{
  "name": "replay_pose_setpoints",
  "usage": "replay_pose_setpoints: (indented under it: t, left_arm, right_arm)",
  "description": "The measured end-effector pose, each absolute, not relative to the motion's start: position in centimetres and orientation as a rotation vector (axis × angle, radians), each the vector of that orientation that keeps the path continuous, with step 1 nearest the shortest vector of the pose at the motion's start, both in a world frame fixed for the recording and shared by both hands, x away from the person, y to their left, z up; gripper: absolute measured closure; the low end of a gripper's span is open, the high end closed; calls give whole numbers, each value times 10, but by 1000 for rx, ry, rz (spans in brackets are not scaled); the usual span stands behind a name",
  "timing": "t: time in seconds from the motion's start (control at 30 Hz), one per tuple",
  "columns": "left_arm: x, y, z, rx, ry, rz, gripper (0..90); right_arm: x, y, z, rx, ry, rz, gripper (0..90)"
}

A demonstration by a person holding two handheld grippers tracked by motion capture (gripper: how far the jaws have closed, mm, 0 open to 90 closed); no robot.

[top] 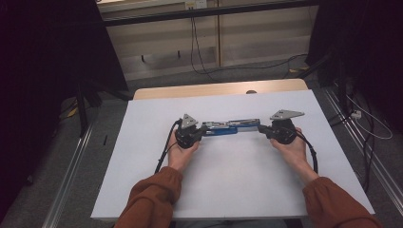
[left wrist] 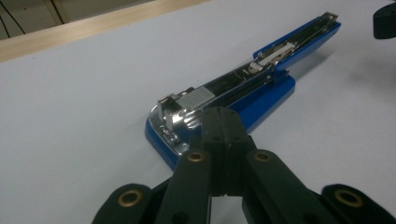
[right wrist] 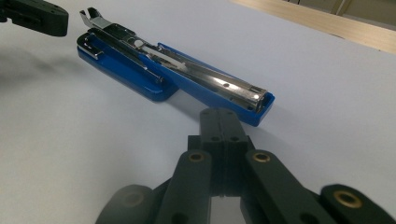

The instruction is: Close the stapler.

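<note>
A blue stapler (top: 230,127) lies opened out flat on the white table top (top: 228,180), its metal staple channel facing up. My left gripper (top: 203,132) sits at its left end and my right gripper (top: 263,129) at its right end. In the left gripper view the black jaws (left wrist: 222,116) are pressed together with nothing between them, their tip right at the chrome end of the stapler (left wrist: 261,86). In the right gripper view the jaws (right wrist: 223,115) are likewise shut and empty, just short of the blue end of the stapler (right wrist: 187,77). The left gripper (right wrist: 42,16) shows at that view's top left.
A wooden strip (top: 218,89) runs along the table's far edge. Cables (top: 361,118) trail over the floor at the right, and metal rails (top: 71,175) run along both sides. Dark curtains hang at the back left and right.
</note>
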State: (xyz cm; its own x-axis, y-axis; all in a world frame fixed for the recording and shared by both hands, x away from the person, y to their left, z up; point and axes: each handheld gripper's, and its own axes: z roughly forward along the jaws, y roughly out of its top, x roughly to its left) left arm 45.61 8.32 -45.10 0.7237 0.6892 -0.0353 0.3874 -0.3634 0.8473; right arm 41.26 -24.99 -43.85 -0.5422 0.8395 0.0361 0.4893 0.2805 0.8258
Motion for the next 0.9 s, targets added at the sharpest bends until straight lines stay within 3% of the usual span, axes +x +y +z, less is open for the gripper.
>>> replay_pose_setpoints:
  t: [0.9]
  left_arm:
    - [467, 79, -459, 2024, 822, 429, 900]
  right_arm:
    - [422, -248, -450, 1240, 2167, 1080, 900]
